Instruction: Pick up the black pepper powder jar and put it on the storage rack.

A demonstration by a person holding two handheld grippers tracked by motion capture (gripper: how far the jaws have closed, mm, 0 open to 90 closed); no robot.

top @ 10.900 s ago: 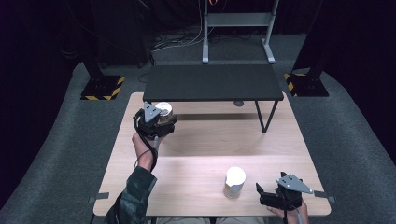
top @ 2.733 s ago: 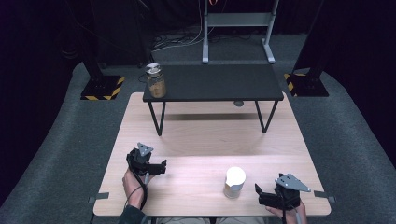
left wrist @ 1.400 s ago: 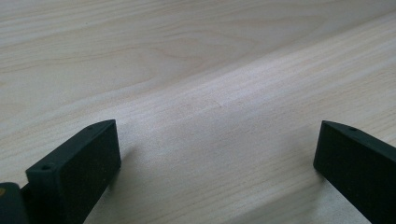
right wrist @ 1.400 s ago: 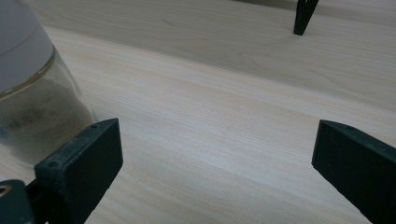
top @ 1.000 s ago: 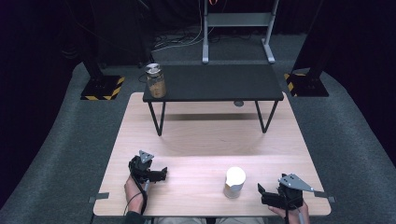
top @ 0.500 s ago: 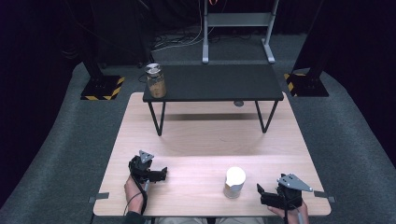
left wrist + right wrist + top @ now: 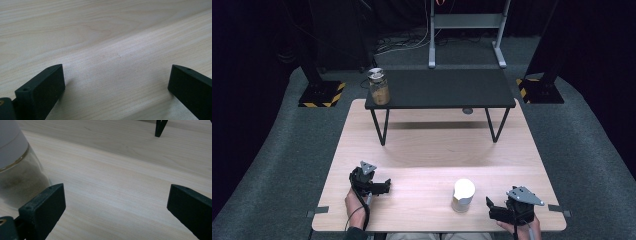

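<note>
Your left gripper [image 7: 384, 186] rests low on the wooden surface [image 7: 432, 150] with its jaws spread wide; in the left gripper view [image 7: 116, 87] bare wood lies between them and nothing is in its grasp. Your right gripper [image 7: 488, 209] sits at the near edge of the same surface, and its jaws are also wide apart and empty, as the right gripper view [image 7: 115, 207] shows. The jar with the white lid [image 7: 463, 195] stands upright just beside your right gripper, off its left jaw; in the right gripper view [image 7: 17, 167] its glass wall with pale contents is close against the outside of that jaw, though you cannot tell whether they touch. The jar lies well to the right of your left gripper. Far ahead of your left gripper, a second jar with a metal lid [image 7: 378, 86] stands upright on the left end of the black raised shelf [image 7: 447, 89], whose thin legs stand on the surface.
</note>
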